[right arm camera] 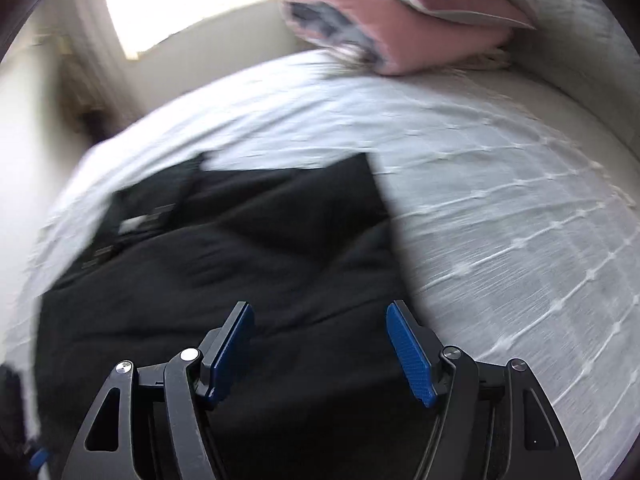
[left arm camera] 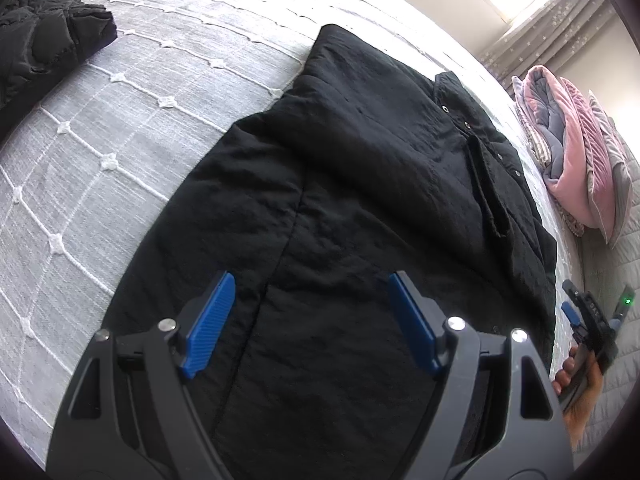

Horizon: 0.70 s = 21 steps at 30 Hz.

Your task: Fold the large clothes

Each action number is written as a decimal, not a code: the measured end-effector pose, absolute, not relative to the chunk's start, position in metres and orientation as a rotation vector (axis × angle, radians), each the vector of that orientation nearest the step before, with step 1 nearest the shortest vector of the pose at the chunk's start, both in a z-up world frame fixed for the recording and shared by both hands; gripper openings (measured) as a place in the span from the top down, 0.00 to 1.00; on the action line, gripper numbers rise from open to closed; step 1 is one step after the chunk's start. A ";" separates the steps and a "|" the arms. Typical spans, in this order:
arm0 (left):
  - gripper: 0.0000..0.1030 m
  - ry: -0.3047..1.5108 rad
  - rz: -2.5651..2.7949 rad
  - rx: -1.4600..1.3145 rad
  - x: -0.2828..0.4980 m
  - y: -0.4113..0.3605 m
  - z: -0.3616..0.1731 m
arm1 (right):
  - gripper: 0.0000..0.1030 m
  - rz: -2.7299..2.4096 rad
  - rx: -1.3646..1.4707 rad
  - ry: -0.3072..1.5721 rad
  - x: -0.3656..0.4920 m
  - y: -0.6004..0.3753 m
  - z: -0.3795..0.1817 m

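Black padded garment (left arm camera: 360,208) lying flat on the bed's grey quilted cover (left arm camera: 120,128), snaps facing up. Left tongs (left arm camera: 310,284) above it, blue pads apart, empty. Right tongs (right arm camera: 320,312) likewise apart, nothing between them. Pink bedding (left arm camera: 576,148) beyond.

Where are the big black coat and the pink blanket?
big black padded coat (left arm camera: 340,208): left wrist view, middle of its front.
folded pink velvet blanket (left arm camera: 576,152): left wrist view, its pink outer fold.

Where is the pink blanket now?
The folded pink blanket lies at the right edge of the left wrist view, on the bed beyond the black coat, below the curtain.
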<state>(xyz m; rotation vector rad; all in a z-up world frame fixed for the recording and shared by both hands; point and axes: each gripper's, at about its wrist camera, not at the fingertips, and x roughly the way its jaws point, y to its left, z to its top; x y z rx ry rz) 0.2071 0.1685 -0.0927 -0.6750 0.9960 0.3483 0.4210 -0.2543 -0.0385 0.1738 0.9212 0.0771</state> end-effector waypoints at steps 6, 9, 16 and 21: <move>0.23 1.007 0.360 -0.636 0.207 0.163 -0.095 | 0.27 0.102 0.060 1.051 0.400 -0.205 -0.085; 0.23 1.009 0.353 -0.628 0.209 0.165 -0.095 | 0.24 0.053 -0.057 1.011 0.396 -0.189 -0.089; 0.23 0.997 0.361 -0.642 0.204 0.169 -0.091 | 0.24 0.125 0.230 0.943 0.329 -0.208 -0.024; 0.23 0.985 0.350 -0.622 0.198 0.163 -0.081 | 0.21 0.264 0.240 0.867 0.232 -0.211 0.002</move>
